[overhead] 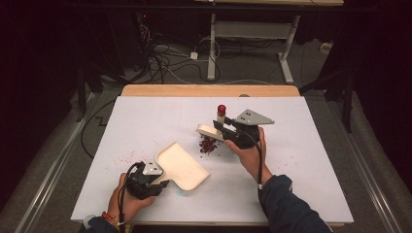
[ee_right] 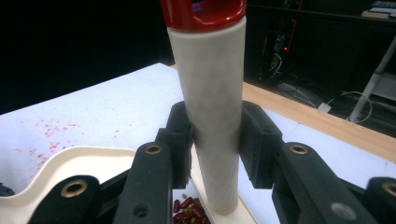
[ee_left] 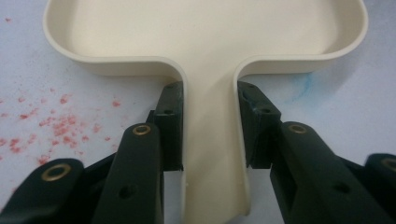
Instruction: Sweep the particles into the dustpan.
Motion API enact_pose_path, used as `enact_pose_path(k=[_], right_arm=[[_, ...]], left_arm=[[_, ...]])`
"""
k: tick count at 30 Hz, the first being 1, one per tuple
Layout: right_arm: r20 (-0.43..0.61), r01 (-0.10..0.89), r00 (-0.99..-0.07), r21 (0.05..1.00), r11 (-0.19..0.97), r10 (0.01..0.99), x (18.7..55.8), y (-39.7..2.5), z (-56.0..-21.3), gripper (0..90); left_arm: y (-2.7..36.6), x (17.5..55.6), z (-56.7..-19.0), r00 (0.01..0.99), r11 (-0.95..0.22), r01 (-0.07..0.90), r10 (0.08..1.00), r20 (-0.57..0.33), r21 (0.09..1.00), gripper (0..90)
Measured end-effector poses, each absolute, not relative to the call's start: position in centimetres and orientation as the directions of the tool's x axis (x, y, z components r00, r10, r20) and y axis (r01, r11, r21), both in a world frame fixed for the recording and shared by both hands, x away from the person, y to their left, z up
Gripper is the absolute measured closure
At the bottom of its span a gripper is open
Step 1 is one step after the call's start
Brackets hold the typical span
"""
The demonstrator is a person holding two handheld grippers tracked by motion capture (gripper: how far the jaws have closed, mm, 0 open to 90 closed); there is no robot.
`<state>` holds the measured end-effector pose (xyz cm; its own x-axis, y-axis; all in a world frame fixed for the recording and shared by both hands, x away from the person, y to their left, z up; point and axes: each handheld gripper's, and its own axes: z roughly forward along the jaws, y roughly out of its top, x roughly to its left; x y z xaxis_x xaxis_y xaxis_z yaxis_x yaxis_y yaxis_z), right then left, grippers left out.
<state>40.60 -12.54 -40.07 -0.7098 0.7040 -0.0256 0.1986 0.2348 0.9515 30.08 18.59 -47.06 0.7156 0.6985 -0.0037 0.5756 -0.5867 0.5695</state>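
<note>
A cream dustpan (overhead: 183,165) lies flat on the white table, its handle pointing to the near left. My left gripper (overhead: 160,179) is shut on that handle; in the left gripper view the dustpan handle (ee_left: 210,140) is squeezed between the black pads of the left gripper (ee_left: 210,100). My right gripper (overhead: 222,126) is shut on a small brush (overhead: 221,115) with a cream handle and red cap, held upright. In the right gripper view, that gripper (ee_right: 215,126) clamps the brush handle (ee_right: 212,84). A pile of red beans (overhead: 208,144) lies at the brush's foot, right of the pan.
Red crumbs (overhead: 127,158) speckle the white table cover (overhead: 145,116) left of the pan, also visible as red specks (ee_left: 60,126). The wooden table edge (overhead: 209,90) runs along the far side. Cables and desk legs (overhead: 212,53) stand on the floor beyond.
</note>
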Motion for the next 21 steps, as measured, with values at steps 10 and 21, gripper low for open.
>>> enact_pose_path(k=[10, 21], right_arm=[[0.014, 0.215, -0.715, 0.956, 0.200, 0.698, 39.9, -11.9, -40.2, 66.9], [0.056, 0.255, -0.716, 0.949, 0.186, 0.696, 38.8, -11.0, -39.8, 66.9]], left_arm=[[18.3, 30.0, -47.0, 0.720, -0.586, 0.575, 0.694, -0.011, 0.571, 63.4], [17.4, 30.4, -47.1, 0.697, -0.580, 0.623, 0.716, -0.035, 0.525, 63.4]])
